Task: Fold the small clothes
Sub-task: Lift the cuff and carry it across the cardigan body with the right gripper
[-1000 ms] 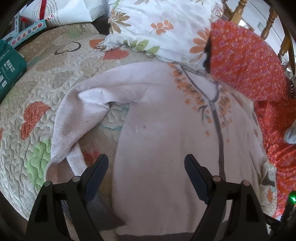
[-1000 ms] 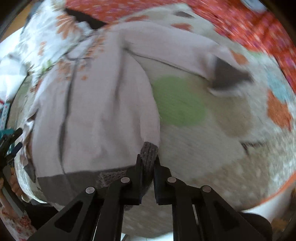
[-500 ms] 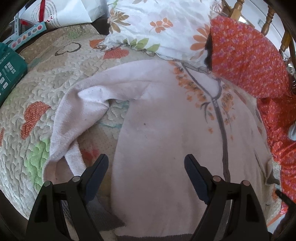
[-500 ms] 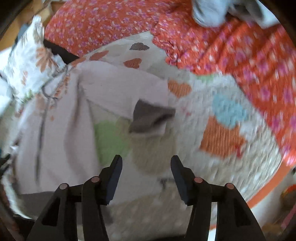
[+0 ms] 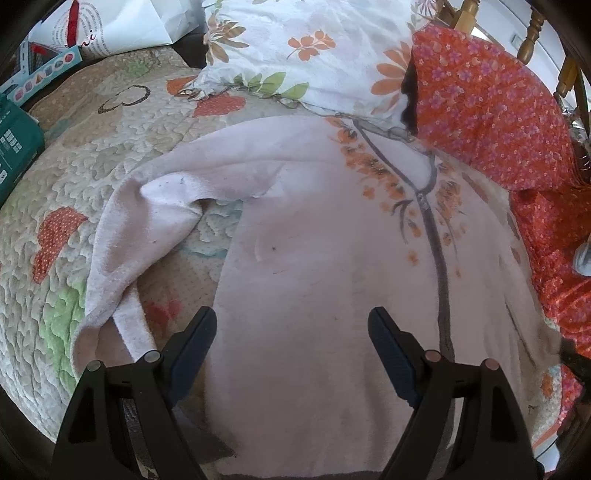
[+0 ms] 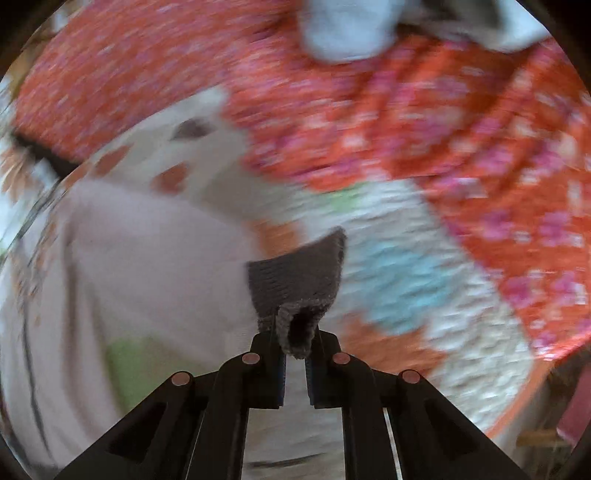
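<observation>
Jacket cuff (image 6: pixel 295 284), grey and ribbed, sits pinched between the right tongs (image 6: pixel 294 363), whose jaws are together on its edge. A second ago these tongs held the jacket's grey hem corner; half a second ago they stood apart over the bed, and now they have swung across and clamped the sleeve end. That suggests the hem is settled and the sleeve fold is starting: the cuff can next be drawn in over the body.

The left tongs (image 5: pixel 291 345) hover apart over the lower front of the jacket (image 5: pixel 332 277), holding nothing, much as they did a second ago. The jacket itself lies front up and spread on the bed's quilt (image 5: pixel 74 177), zip (image 5: pixel 432 229) running up the middle among orange flowers. Its other sleeve (image 5: pixel 147 229) is bent and rumpled out to the side, not yet folded.

Around it, a floral pillow (image 5: pixel 314 48) touches the collar end, and an orange blanket (image 6: pixel 424 122) crowds the side near the held cuff. A pale garment (image 6: pixel 351 26) lies on that blanket. The right view is blurred, so the path looks free but details are uncertain.
</observation>
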### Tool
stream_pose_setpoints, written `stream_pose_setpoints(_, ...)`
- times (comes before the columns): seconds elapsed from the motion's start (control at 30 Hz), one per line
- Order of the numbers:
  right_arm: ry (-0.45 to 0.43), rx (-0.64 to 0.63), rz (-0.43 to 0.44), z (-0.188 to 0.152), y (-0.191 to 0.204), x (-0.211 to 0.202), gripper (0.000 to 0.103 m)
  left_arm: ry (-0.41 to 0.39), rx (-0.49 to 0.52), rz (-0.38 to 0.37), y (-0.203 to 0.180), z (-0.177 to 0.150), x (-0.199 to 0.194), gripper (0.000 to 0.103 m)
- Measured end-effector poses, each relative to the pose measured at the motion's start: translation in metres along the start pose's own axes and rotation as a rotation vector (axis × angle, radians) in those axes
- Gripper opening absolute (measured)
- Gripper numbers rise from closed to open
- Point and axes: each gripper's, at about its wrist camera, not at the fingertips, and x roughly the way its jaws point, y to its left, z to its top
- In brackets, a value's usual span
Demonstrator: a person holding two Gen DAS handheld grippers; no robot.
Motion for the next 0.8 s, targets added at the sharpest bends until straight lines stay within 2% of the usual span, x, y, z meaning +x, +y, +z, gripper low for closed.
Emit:
stream_pose_setpoints(0.07,-0.011,0.066,-0.056,0.01,-0.031,0.001,0.008,-0.001,0.004,-0.002,-0.001,0.0,0.0,0.083)
stream_pose_setpoints(0.17,0.007,0.163,-0.063,0.018,-0.067,0.009,0.008,0.0,0.0,0.0,-0.001,0.0,0.0,0.083)
stream_pose_setpoints(0.23,0.008,0.197,-0.055,0.021,-0.075,0.012,0.008,0.003,-0.007,0.001,0.001,0.001,0.001,0.083)
stream_pose_setpoints(0.33,0.008,0.198,-0.025,0.023,-0.067,0.011,0.008,0.002,-0.016,-0.002,0.003,0.002,0.0,0.083)
stream_pose_setpoints(0.43,-0.008,0.145,-0.005,0.028,-0.042,0.003,0.008,-0.006,-0.024,-0.017,0.006,0.004,-0.005,0.083)
stream_pose_setpoints(0.6,-0.043,0.055,0.101,0.041,0.022,-0.022,0.008,-0.067,-0.065,-0.049,0.026,0.021,-0.032,0.083)
stream_pose_setpoints(0.67,-0.062,-0.003,0.142,0.047,0.06,-0.033,0.008,-0.125,-0.107,-0.024,0.045,0.031,-0.048,0.083)
stream_pose_setpoints(0.8,-0.086,-0.122,0.212,0.058,0.141,-0.048,0.008,-0.234,-0.215,0.083,0.092,0.049,-0.077,0.083)
